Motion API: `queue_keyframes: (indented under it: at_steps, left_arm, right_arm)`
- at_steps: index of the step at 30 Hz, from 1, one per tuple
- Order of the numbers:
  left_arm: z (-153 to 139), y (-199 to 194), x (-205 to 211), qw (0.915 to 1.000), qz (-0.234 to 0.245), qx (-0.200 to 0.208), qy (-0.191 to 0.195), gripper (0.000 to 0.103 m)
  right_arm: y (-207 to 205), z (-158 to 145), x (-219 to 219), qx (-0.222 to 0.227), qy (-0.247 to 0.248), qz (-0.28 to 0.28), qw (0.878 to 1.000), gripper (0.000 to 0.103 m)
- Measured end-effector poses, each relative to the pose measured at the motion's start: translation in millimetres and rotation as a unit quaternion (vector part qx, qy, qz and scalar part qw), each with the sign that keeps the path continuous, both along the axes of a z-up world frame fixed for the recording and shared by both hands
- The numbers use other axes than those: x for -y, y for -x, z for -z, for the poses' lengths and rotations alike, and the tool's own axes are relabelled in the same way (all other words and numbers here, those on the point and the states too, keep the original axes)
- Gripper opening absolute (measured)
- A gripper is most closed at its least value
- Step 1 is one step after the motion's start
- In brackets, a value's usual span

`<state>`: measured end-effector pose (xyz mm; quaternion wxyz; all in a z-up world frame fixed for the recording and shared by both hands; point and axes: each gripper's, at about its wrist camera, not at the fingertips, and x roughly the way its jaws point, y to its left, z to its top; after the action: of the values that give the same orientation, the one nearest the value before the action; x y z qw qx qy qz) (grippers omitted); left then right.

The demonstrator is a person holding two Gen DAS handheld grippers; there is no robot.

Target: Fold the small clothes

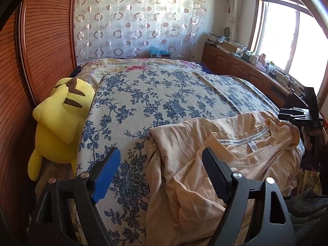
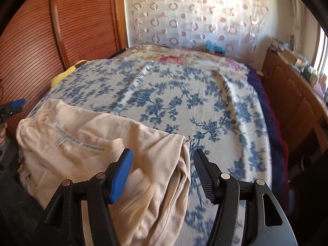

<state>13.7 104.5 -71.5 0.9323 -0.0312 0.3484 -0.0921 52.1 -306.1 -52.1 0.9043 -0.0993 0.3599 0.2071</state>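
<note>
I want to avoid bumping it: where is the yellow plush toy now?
In the left wrist view, the yellow plush toy lies at the left edge of the bed, against the wooden wardrobe.

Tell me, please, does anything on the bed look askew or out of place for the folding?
Yes: the peach shirt lies rumpled at the bed's near edge, one side bunched up, part drooping over the edge. A yellow plush toy is wedged between the bed and the wooden wardrobe.

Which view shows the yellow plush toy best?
The left wrist view: the yellow plush toy lies whole and sharp beside the bed's edge against the wooden wardrobe. The right wrist view shows only a yellow sliver behind the bedspread.
</note>
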Motion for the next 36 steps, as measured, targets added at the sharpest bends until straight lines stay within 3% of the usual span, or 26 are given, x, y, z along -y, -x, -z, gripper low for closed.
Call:
queue_keyframes:
  at_steps: [8,17,25,32,35,36]
  left_arm:
    - [8,-48,1,0.9998,0.000,-0.016,-0.014,0.082]
    - [29,-84,3,0.9980,0.015,-0.061,-0.012,0.081]
    - [41,-84,10,0.9959,0.032,-0.084,-0.007,0.061]
    - [44,-83,15,0.9953,0.042,-0.086,-0.014,0.058]
    - [44,-81,15,0.9952,0.047,-0.085,-0.008,0.048]
    - [43,-80,16,0.9948,0.054,-0.086,-0.003,0.039]
  right_arm:
    - [-48,31,-7,-0.037,-0.006,0.023,0.999,0.064]
    - [-49,37,-11,-0.016,0.006,0.023,1.000,0.064]
    - [-49,40,-10,-0.016,0.005,0.023,1.000,0.065]
    - [-49,40,-9,-0.016,0.005,0.022,1.000,0.065]
    - [-49,40,-9,-0.016,0.004,0.023,1.000,0.065]
    - [-49,40,-9,-0.016,0.004,0.023,1.000,0.065]
